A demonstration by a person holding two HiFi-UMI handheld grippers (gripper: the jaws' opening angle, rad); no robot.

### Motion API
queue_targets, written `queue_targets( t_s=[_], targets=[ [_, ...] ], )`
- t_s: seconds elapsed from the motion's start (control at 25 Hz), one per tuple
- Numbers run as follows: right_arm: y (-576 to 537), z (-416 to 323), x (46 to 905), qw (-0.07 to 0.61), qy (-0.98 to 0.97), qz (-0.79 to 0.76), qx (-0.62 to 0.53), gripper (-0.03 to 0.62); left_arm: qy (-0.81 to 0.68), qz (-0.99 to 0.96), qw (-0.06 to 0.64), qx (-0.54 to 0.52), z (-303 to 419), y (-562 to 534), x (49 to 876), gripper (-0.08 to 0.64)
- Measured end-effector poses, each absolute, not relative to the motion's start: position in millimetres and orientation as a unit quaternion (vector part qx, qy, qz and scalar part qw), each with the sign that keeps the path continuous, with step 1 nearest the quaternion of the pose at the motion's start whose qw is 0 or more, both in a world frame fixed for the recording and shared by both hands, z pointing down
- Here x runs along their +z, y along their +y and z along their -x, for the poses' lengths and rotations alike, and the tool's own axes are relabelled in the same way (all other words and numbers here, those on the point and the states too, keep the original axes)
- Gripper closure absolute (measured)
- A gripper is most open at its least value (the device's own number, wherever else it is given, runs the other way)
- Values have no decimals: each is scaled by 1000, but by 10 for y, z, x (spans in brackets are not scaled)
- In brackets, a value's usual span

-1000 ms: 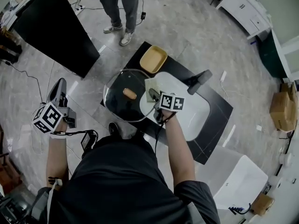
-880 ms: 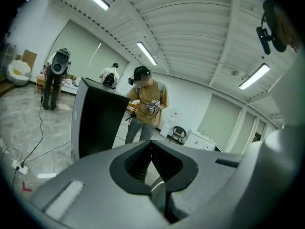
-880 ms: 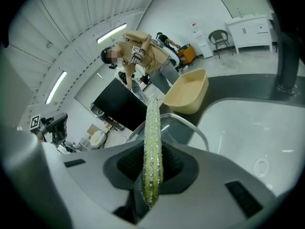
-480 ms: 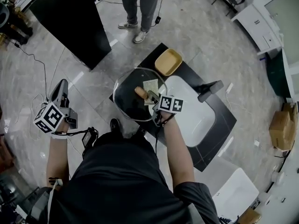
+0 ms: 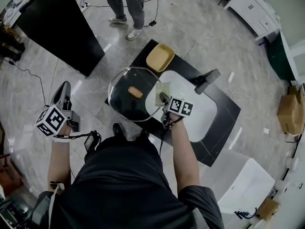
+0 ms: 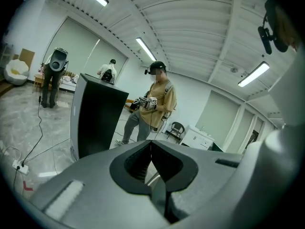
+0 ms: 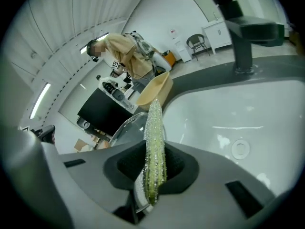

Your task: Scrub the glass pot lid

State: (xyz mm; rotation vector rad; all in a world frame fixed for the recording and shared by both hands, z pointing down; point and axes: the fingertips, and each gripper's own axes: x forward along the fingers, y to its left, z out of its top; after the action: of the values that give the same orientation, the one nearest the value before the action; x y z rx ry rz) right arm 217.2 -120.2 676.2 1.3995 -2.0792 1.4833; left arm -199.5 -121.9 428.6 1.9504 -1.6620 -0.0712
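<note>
The glass pot lid [image 5: 121,101] is round and clear, with a thin metal rim and a tan wooden knob [image 5: 135,92] at its middle. It lies knob-up, and its right edge reaches over the white sink [image 5: 205,113]. My right gripper [image 5: 163,98] pinches the green, glittery scouring pad [image 7: 155,142] on edge, above the lid's right rim; I cannot tell whether they touch.
</note>
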Motion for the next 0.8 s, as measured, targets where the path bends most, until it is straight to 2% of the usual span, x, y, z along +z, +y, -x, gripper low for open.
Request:
queue_targets(
  t_s=[0.16,0.36,0.68,0.8],
  targets=[
    [-1069,-2487,6806,101,-681,-517,509,537,-597,-751,282,-18,1739,-1333,4249,558],
    [-959,-2484,6512,49,-699,-520,489,537,-570,-776,271,-13,1462,-1444,4120,558],
    [-491,-1441,6394,16,-723,-472,503,537,-563,-774,290,-6,1451,-1338,4336,558],
    [-366,-1139,6502,48,-735,-455,500,537,-576,-761,298,-3,1632,-1275,4451,558]
  ],
)
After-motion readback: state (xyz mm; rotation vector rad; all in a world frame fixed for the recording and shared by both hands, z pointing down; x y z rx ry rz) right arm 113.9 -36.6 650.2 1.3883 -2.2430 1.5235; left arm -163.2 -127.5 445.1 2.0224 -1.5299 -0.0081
